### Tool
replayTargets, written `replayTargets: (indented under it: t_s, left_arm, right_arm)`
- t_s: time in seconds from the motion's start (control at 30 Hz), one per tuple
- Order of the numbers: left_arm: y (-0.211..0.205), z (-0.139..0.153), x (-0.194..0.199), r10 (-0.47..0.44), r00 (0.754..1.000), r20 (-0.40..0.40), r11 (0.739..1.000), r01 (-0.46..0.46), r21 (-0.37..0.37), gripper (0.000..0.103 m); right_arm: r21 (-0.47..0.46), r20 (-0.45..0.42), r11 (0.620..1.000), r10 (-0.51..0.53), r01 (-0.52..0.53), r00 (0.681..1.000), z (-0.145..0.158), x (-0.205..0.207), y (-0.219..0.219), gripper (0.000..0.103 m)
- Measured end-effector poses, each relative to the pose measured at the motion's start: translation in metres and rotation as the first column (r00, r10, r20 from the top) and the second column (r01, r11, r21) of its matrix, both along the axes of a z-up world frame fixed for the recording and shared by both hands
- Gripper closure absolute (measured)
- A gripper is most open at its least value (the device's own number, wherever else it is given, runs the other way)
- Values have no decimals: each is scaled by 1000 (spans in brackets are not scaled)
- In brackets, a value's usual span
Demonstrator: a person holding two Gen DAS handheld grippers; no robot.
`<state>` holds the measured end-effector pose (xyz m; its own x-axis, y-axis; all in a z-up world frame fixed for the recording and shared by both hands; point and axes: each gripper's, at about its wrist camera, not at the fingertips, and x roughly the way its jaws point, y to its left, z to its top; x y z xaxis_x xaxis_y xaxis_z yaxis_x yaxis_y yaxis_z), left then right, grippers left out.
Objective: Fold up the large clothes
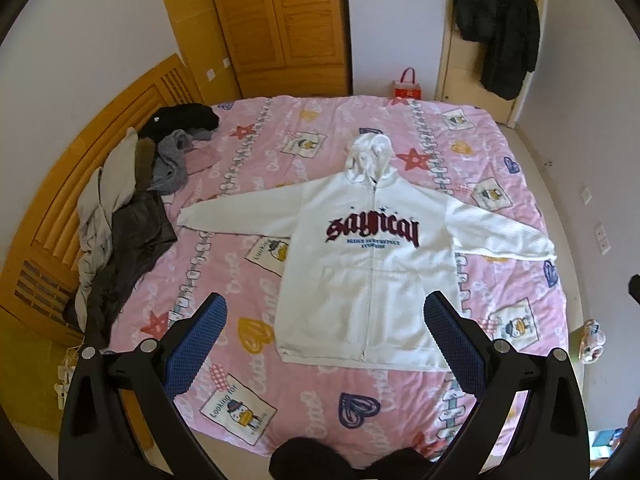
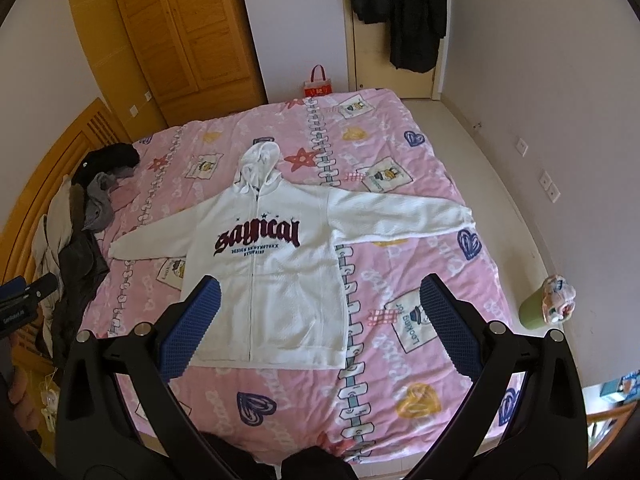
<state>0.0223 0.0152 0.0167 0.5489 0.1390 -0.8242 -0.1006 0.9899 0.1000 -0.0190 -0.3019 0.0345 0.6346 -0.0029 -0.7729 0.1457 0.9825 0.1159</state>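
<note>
While both hang above the near edge of the bed (image 1: 520,152), the left gripper (image 1: 324,328) and right gripper (image 2: 320,320) are spread wide, holding nothing. Below them: white zip hoodie (image 1: 372,264), flat, front up, mid-bed, sleeves out sideways. Long axis runs hem (near) to hood (far). Likely soft, bulky, limp; should drape. Best holds: cuffs or hem corners. Heap of clothes (image 1: 120,216) near headboard.

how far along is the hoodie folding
Done: the white hoodie lies flat on the pink bedspread, front up, zipped, sleeves spread. In hand: nothing; the left gripper and right gripper hover open above it. Left: every fold, sleeves, body and hood.
</note>
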Motion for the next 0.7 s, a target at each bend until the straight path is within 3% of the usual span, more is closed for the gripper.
replayTargets:
  t_s: [0.3, 0.6, 0.7]
  left_arm:
    - [8, -13, 65, -46, 999, -15, 998, 46, -36, 7]
    - [-39, -67, 218, -249, 966, -73, 963, 239, -121, 7]
    - [-56, -83, 271, -297, 948, -112, 955, 294, -48, 7]
  right_arm:
    - [-2, 10, 999, -54, 54, 999, 0, 42, -1, 6]
    - [-34, -6, 965, -261, 261, 965, -27, 141, -32, 6]
    - [-18, -2, 933, -360, 360, 933, -36, 179, -53, 6]
